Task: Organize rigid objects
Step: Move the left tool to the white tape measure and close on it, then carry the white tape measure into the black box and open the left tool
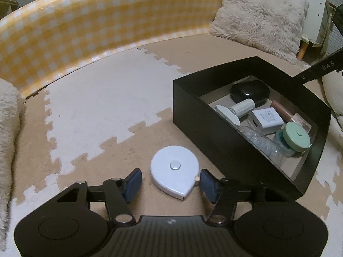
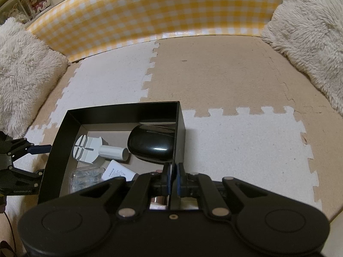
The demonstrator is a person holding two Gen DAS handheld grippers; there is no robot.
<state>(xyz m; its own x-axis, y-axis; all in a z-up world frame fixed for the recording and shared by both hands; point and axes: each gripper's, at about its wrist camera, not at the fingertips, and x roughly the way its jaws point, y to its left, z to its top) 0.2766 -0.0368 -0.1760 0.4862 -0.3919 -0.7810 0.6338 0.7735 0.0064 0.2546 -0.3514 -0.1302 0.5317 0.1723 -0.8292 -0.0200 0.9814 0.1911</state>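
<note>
A white round tape measure [image 1: 174, 169] lies on the foam mat just left of the black box [image 1: 205, 115]. My left gripper [image 1: 170, 183] is open, its blue pads on either side of the tape measure, not closed on it. The box holds a black case [image 1: 249, 91], a white charger [image 1: 267, 117], a white cylinder [image 1: 243, 106], a green-lidded jar [image 1: 297, 137] and a clear container. My right gripper [image 2: 173, 178] is shut on the box's right wall [image 2: 179, 132]. The left gripper [image 2: 23, 150] shows at the left edge of the right wrist view.
Beige and white foam puzzle mats [image 1: 103, 98] cover the floor. A yellow checked barrier [image 1: 96, 25] curves along the back. Fluffy cream cushions lie at the back right [image 1: 261, 15] and the left [image 2: 23, 64]. White furniture [image 1: 315, 21] stands far right.
</note>
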